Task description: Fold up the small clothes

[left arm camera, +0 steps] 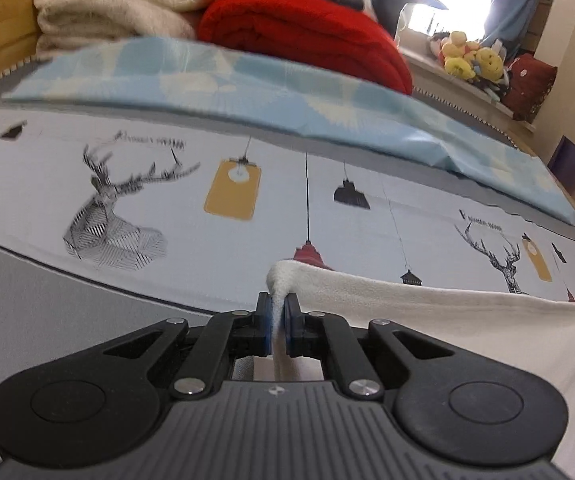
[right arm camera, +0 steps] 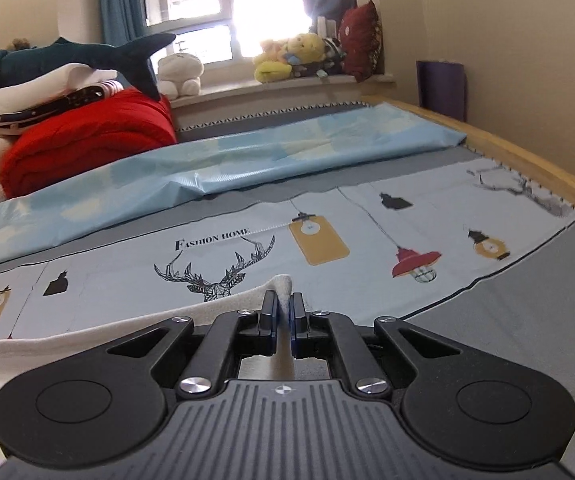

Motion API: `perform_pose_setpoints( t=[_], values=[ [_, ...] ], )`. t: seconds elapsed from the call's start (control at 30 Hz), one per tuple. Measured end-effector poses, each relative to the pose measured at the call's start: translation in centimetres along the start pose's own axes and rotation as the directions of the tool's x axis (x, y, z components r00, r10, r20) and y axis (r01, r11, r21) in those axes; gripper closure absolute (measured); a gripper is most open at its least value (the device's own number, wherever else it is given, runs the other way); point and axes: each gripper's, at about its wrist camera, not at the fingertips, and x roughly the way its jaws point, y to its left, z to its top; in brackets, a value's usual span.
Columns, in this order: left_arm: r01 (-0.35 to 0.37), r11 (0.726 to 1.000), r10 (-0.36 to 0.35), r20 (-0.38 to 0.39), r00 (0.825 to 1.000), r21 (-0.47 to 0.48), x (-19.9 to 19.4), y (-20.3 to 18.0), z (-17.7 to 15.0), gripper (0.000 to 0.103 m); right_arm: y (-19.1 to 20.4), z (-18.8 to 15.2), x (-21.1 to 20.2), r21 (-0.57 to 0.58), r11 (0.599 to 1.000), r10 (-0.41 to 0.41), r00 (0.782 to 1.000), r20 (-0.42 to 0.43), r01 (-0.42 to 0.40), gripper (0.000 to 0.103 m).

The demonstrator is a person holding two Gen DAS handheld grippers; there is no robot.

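Observation:
A small white garment (left arm camera: 427, 312) hangs lifted above the bed, stretched between both grippers. My left gripper (left arm camera: 278, 308) is shut on its left corner, with a bunched tip of cloth poking out past the blue pads. In the right wrist view the same white garment (right arm camera: 135, 320) runs off to the left, and my right gripper (right arm camera: 284, 308) is shut on its right corner. The lower part of the cloth is hidden under both gripper bodies.
The bed carries a pale printed sheet (right arm camera: 327, 248) with deer and lamps over a grey cover. A folded light blue sheet (right arm camera: 207, 168) lies behind it. A red blanket (left arm camera: 307, 36) and cream blankets (left arm camera: 119, 0) are stacked at the back. Plush toys (right arm camera: 291, 56) sit on the windowsill.

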Motion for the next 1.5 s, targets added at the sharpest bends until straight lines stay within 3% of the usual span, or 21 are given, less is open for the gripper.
perform_pose_setpoints(
  t=[0.13,0.27,0.37,0.4,0.43,0.57,0.77,0.87,0.93,0.97,1.0,1.07,1.1,1.17,1.2,1.27,1.3,1.33,1.4,1.43,1.5],
  values=[
    [-0.007,0.999,0.003,-0.079,0.997,-0.050,1.2,1.1,0.1,0.095,0.5,-0.5,2.4,-0.016,0.996,-0.091,0.990,-0.107,0.089,0.083],
    [0.041,0.996,-0.057,-0.196,0.979,-0.084,1.5,2.2,-0.8,0.095,0.0,-1.0,2.6,0.010,1.000,-0.018,0.980,-0.201,0.021,0.082],
    [0.061,0.993,-0.087,-0.292,0.953,-0.100,1.1,3.0,-2.1,0.093,-0.3,-1.5,1.9,-0.024,1.000,0.008,0.962,-0.274,-0.015,0.081],
    [0.074,0.991,-0.106,-0.323,0.940,-0.108,0.9,3.3,-2.7,0.087,-0.5,-1.8,1.4,-0.019,0.999,0.021,0.952,-0.304,-0.029,0.080],
    [0.090,0.990,-0.125,-0.353,0.927,-0.112,0.5,3.6,-3.3,0.082,-1.0,-2.0,1.0,-0.009,0.999,0.033,0.943,-0.332,-0.038,0.077],
    [0.145,0.987,-0.161,-0.449,0.879,-0.070,-1.1,3.8,-5.8,0.079,-2.7,-3.6,-1.3,0.038,0.996,0.093,0.892,-0.442,-0.085,0.073],
    [0.196,0.979,-0.138,-0.559,0.818,0.046,-3.2,3.7,-10.2,0.079,-4.0,-7.0,-5.0,-0.004,0.990,0.113,0.806,-0.581,-0.142,0.071],
    [0.203,0.975,-0.116,-0.580,0.806,0.087,-3.8,3.5,-11.4,0.080,-4.8,-8.6,-6.0,-0.019,0.990,0.094,0.756,-0.648,-0.140,0.070],
    [0.200,0.973,-0.099,-0.573,0.813,0.116,-4.3,3.4,-11.7,0.099,-5.3,-9.3,-6.3,-0.020,0.991,0.084,0.736,-0.672,-0.131,0.072],
    [0.199,0.972,-0.096,-0.554,0.827,0.128,-4.8,3.3,-11.5,0.100,-5.5,-9.3,-6.6,-0.018,0.991,0.085,0.735,-0.673,-0.131,0.088],
    [0.202,0.973,-0.111,-0.538,0.835,0.112,-5.2,3.5,-11.2,0.100,-5.6,-9.1,-7.0,-0.014,0.991,0.091,0.743,-0.664,-0.134,0.094],
    [0.211,0.977,-0.166,-0.489,0.857,0.038,-6.3,4.3,-10.1,0.100,-6.2,-7.9,-8.0,0.051,0.987,0.150,0.768,-0.622,-0.151,0.095],
    [0.218,0.976,-0.188,-0.477,0.859,0.009,-6.7,4.7,-9.8,0.100,-6.7,-7.3,-8.4,0.090,0.983,0.180,0.780,-0.600,-0.157,0.096],
    [0.190,0.981,-0.142,-0.537,0.832,0.034,-6.2,4.9,-10.6,0.100,-7.5,-6.5,-9.0,0.146,0.979,0.198,0.792,-0.577,-0.139,0.096],
    [0.180,0.979,-0.095,-0.576,0.812,0.091,-5.7,4.5,-11.5,0.100,-7.7,-6.6,-8.8,0.136,0.984,0.174,0.784,-0.596,-0.114,0.096],
    [0.190,0.967,-0.049,-0.612,0.789,0.168,-5.2,3.4,-12.4,0.100,-7.5,-7.8,-8.1,0.088,0.993,0.120,0.733,-0.670,-0.082,0.096],
    [0.183,0.969,-0.044,-0.614,0.788,0.166,-5.1,3.4,-12.4,0.098,-7.1,-8.4,-7.7,0.050,0.996,0.092,0.706,-0.702,-0.080,0.096],
    [0.174,0.974,-0.051,-0.608,0.792,0.145,-5.1,3.6,-12.1,0.098,-6.7,-8.8,-7.5,0.016,0.997,0.065,0.688,-0.723,-0.076,0.096],
    [0.170,0.981,-0.091,-0.563,0.821,0.089,-5.5,4.2,-11.2,0.098,-6.3,-9.0,-7.4,-0.005,0.997,0.045,0.675,-0.737,-0.071,0.094],
    [0.167,0.984,-0.110,-0.536,0.837,0.058,-5.8,4.6,-10.6,0.095,-6.1,-8.9,-7.4,-0.017,0.997,0.035,0.675,-0.737,-0.070,0.093],
    [0.153,0.988,-0.133,-0.493,0.860,0.000,-6.0,5.4,-9.9,0.095,-5.5,-8.6,-7.6,-0.079,0.995,-0.010,0.700,-0.714,-0.066,0.091]
  ],
)
